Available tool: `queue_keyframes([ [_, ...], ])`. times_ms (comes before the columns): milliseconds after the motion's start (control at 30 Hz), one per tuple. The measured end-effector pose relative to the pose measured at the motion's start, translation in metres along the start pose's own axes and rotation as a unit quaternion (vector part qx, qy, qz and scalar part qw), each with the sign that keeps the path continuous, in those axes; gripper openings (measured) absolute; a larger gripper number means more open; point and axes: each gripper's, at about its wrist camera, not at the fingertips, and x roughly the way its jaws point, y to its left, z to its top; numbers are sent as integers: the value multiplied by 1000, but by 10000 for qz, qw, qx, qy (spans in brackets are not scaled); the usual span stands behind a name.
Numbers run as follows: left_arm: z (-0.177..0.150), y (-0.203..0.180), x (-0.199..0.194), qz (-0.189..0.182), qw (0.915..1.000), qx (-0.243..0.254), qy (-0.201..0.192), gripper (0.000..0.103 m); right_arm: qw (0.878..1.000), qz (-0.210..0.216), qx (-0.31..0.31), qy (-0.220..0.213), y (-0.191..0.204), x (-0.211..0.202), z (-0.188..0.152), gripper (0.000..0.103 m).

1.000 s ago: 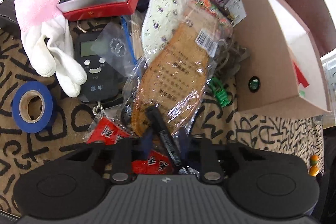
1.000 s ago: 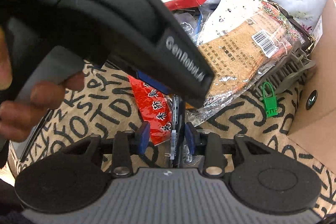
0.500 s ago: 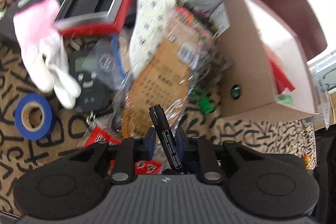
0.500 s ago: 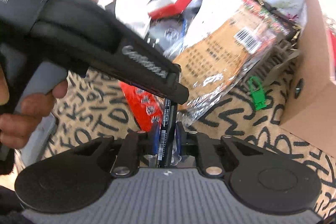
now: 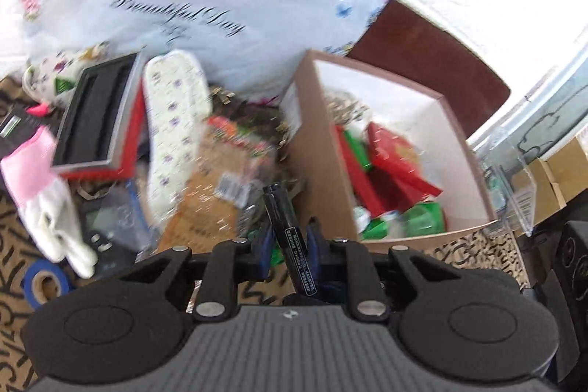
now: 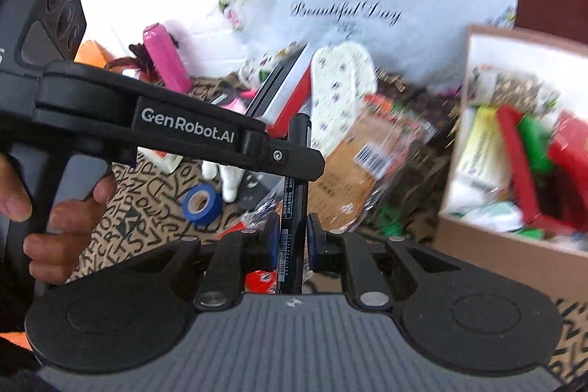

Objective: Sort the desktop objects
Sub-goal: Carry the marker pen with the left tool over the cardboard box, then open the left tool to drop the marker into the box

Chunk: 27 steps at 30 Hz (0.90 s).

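A black marker (image 5: 282, 212) with a white printed label stands between the blue pads of my left gripper (image 5: 290, 237), which is shut on it. In the right wrist view the same kind of black marker (image 6: 294, 204) runs up between the pads of my right gripper (image 6: 292, 237), also shut on it. Its upper part passes behind one finger (image 6: 228, 142) of the left gripper, so both seem to hold one marker. It hangs above the patterned cloth. An open cardboard box (image 5: 319, 149) with red and green packets inside stands just right of it.
On the cloth lie a blue tape roll (image 5: 44, 281), a white and pink glove (image 5: 44, 201), a red and silver case (image 5: 99, 120), a floral insole (image 5: 176, 112), a bagged brown insole (image 5: 205, 208) and a white printed bag (image 5: 183, 13). A person's hand (image 6: 55, 219) grips the left handle.
The right jaws have shut on the marker. Both grippers have risen with it off the cloth, and both views have swung up towards the box and the white bag.
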Motion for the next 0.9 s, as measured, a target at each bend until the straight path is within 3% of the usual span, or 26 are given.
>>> queue_keyframes([
  [500, 52, -83, 33, -429, 9956, 814, -194, 18, 9942, -843, 136, -648, -59, -46, 23, 13],
  [900, 93, -88, 85, -443, 9956, 826, -28, 18, 9900, -1129, 340, -778, -106, -23, 49, 12],
])
